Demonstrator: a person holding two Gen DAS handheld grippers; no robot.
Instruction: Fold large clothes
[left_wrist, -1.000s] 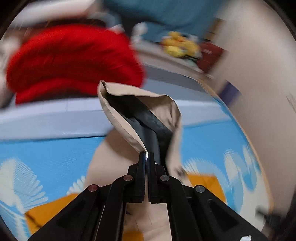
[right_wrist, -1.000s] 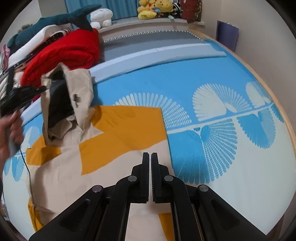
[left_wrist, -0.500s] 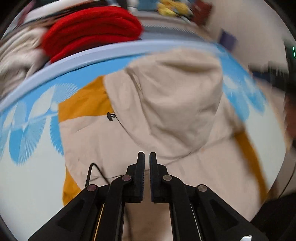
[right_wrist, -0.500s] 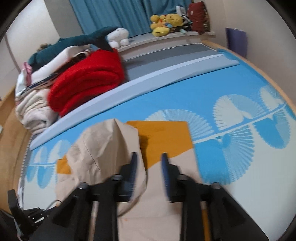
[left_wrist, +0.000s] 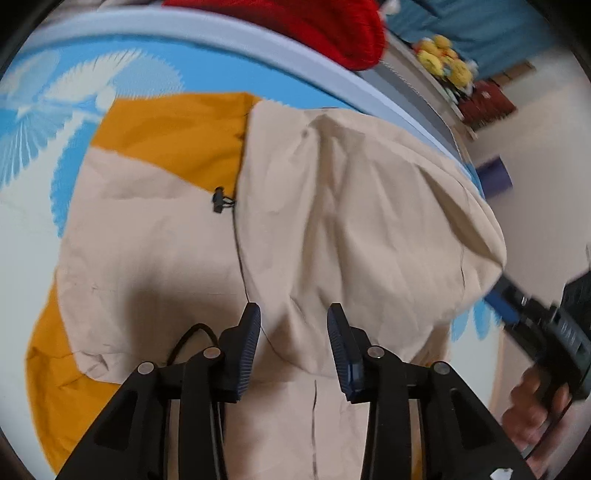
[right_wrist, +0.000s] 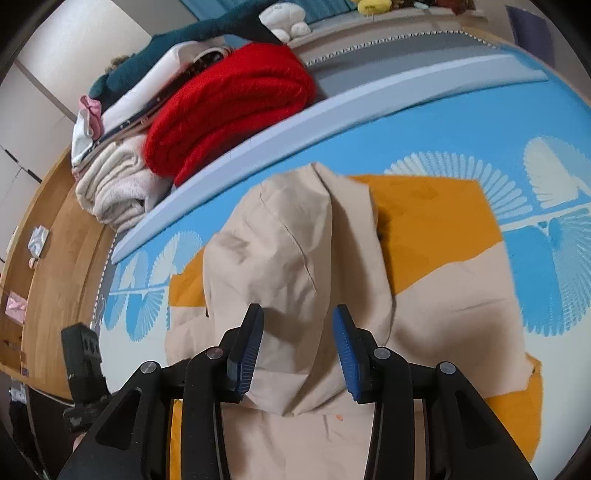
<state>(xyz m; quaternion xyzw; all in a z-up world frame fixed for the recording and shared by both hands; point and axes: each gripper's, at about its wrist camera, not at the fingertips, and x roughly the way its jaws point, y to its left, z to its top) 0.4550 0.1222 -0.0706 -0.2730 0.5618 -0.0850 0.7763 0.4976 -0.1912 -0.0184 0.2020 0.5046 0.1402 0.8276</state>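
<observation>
- Now: beige-and-orange jacket (right_wrist: 424, 295) lies flat on the blue patterned bed (right_wrist: 461, 122), hood (right_wrist: 291, 266) folded down over its back.
- Left gripper (left_wrist: 293, 332): jaws just opened partway, empty over the hood's lower edge.
- Right gripper (right_wrist: 298, 336): jaws partly open, empty.
- Next, likely: smooth hood flat, pinch fabric edges only, avoid cord toggle (left_wrist: 218, 199).

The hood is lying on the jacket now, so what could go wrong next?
1. The hood lies puffed and creased on the jacket, so folding over it may leave a lump.
2. The black cord loops near the open left tongs and might snag.
3. The open right tongs could pinch only the hood.
</observation>
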